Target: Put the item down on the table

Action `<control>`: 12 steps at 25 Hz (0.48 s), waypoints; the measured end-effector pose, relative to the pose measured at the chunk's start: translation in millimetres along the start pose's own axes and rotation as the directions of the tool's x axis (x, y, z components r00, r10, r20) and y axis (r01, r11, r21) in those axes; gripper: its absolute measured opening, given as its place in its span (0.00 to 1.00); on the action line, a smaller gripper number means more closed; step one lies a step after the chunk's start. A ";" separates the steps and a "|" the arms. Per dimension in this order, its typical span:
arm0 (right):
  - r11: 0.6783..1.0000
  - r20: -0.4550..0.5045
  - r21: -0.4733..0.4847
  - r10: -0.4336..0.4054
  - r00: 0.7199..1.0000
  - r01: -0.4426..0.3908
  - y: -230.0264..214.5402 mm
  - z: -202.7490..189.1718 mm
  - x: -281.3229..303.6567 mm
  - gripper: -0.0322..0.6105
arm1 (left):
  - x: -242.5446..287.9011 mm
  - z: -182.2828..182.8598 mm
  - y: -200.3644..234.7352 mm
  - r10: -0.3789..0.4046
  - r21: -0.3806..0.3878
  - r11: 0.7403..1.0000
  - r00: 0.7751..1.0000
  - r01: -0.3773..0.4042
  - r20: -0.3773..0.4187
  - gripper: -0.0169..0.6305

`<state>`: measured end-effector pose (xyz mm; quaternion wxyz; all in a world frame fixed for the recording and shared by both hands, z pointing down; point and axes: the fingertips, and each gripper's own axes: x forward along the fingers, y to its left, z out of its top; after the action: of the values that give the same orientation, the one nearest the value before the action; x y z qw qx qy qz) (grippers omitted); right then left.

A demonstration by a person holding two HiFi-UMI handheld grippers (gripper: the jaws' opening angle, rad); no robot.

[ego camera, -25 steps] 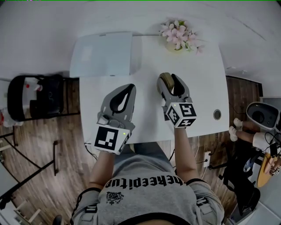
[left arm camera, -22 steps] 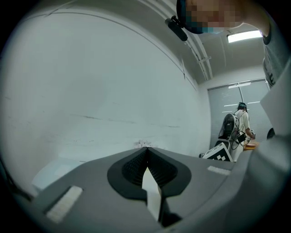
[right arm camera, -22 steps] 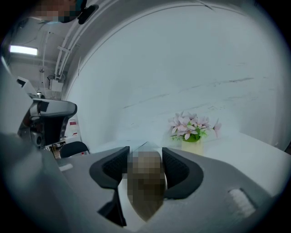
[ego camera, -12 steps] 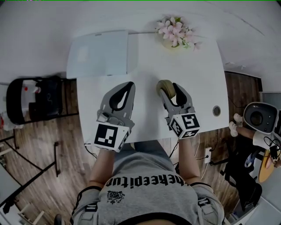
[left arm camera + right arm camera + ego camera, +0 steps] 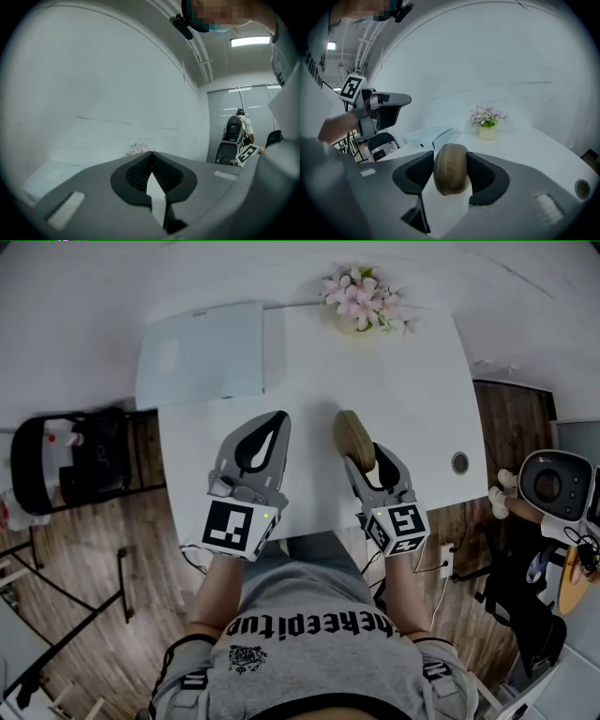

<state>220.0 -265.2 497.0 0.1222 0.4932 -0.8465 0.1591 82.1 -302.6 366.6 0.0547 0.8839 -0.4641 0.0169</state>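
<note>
I have the right gripper clamped on a rounded wooden piece over the near middle of the white table, and the left gripper clenched, empty, beside it.

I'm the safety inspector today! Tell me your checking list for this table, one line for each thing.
Surface: white table, round hole near its right edge.
Job's things: brown wooden piece, between the right claw's jaws.
Clutter: white box and flower pot at the far edge.
Grippers: right claw shut on the wooden piece; left claw shut, empty.
Cables: white cable by a socket on the floor.
Surroundings: wooden floor, black chair on the left.
</note>
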 end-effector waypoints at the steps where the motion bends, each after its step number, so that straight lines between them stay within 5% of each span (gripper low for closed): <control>1: 1.000 -0.014 0.001 -0.008 1.000 0.008 -0.5 -7.7 -2.0 0.39 | -0.6 -0.1 -1.5 -0.003 0.002 1.000 1.000 0.003 0.000 0.05; 12: 0.999 -0.103 0.001 -0.047 0.994 0.047 -9.3 -69.5 1.3 0.38 | -9.5 -5.8 -15.1 -0.003 0.015 1.000 1.000 0.003 -0.010 0.05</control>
<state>231.0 -243.4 562.8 0.1684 0.5044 -0.8269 0.1829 89.2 -285.7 370.4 0.0505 0.8849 -0.4624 0.0247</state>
